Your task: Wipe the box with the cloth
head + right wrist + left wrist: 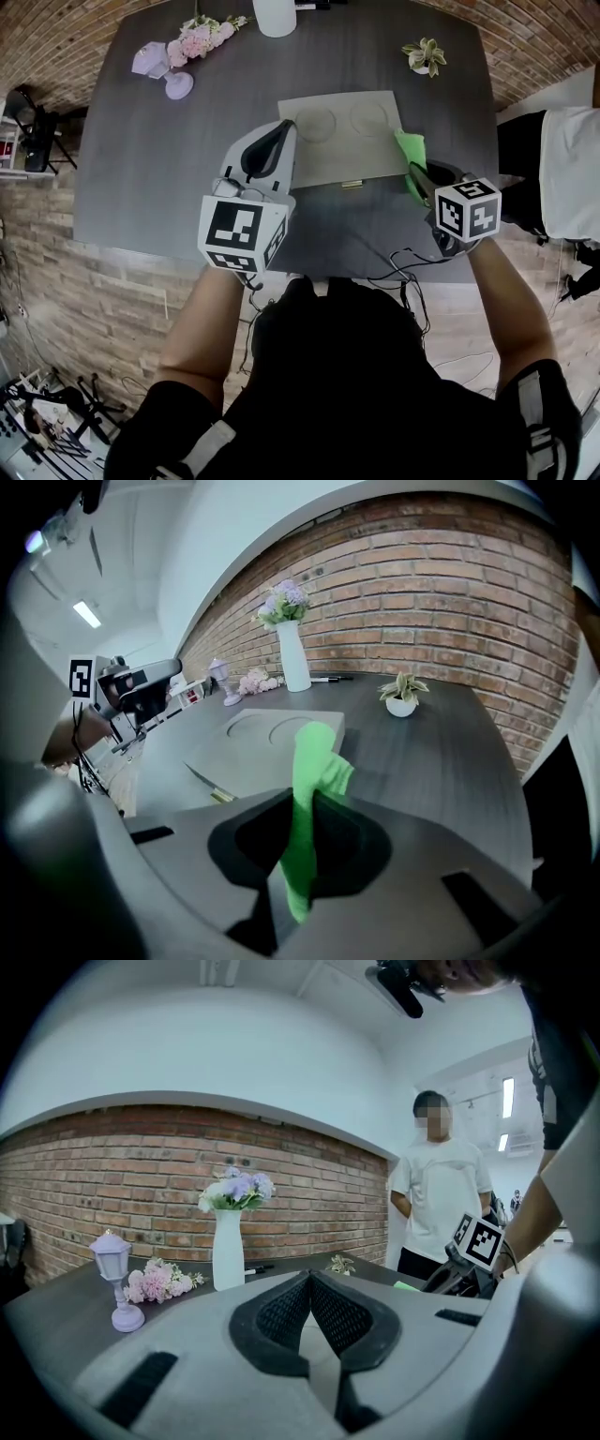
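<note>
A flat grey box (pixel 342 137) with two round recesses lies on the dark table (pixel 150 159); in the right gripper view the box (pixel 246 752) sits just ahead and left of the jaws. My right gripper (pixel 413 172) is shut on a bright green cloth (pixel 411 151), which stands up between the jaws and hangs beside the box's right edge; the cloth (pixel 309 799) fills the jaw gap in that gripper's own view. My left gripper (pixel 283 127) hovers over the box's left end, jaws closed tip to tip with nothing between them (pixel 310 1283).
A white vase of flowers (pixel 228 1241), a lilac lantern (pixel 116 1279) and pink blossoms (pixel 197 39) stand at the table's far left. A small potted plant (pixel 425 54) sits far right. A person in white (pixel 441 1194) stands by the table's right side. Cables (pixel 403 267) hang off the near edge.
</note>
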`<state>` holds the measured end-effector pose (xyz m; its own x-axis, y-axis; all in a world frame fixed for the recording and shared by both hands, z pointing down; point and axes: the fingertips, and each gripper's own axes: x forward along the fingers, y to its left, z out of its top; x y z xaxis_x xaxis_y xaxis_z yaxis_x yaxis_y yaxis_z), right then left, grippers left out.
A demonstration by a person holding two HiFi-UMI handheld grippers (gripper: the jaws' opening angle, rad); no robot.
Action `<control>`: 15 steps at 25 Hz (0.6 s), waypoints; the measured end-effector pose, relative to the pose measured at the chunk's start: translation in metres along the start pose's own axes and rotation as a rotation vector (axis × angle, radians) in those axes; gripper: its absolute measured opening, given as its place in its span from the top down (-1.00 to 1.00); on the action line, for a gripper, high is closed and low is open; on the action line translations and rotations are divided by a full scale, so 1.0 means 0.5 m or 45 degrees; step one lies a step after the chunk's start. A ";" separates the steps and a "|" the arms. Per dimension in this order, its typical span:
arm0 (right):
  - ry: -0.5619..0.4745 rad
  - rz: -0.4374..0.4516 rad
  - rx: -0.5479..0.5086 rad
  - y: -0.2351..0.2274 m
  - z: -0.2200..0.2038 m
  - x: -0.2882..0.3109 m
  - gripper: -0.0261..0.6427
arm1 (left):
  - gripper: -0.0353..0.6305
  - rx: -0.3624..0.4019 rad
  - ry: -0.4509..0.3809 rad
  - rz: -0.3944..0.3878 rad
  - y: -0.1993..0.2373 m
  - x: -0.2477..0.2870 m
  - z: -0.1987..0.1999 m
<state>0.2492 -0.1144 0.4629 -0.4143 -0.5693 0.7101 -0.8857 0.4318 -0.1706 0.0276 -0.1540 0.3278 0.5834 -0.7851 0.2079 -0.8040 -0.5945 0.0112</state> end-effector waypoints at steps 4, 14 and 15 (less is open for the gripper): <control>0.004 -0.009 0.028 0.011 -0.011 -0.014 0.81 | 0.87 0.003 -0.009 -0.003 0.006 -0.018 0.002; -0.016 0.089 0.102 0.103 0.040 -0.029 0.81 | 0.87 -0.013 -0.030 0.017 0.055 -0.061 0.002; -0.027 0.121 0.111 0.125 0.057 -0.023 0.81 | 0.87 -0.017 -0.032 0.023 0.062 -0.066 0.001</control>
<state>0.1930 -0.1007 0.4247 -0.5004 -0.5437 0.6738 -0.8569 0.4221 -0.2959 -0.0165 -0.1466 0.3207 0.5713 -0.8000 0.1833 -0.8159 -0.5779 0.0207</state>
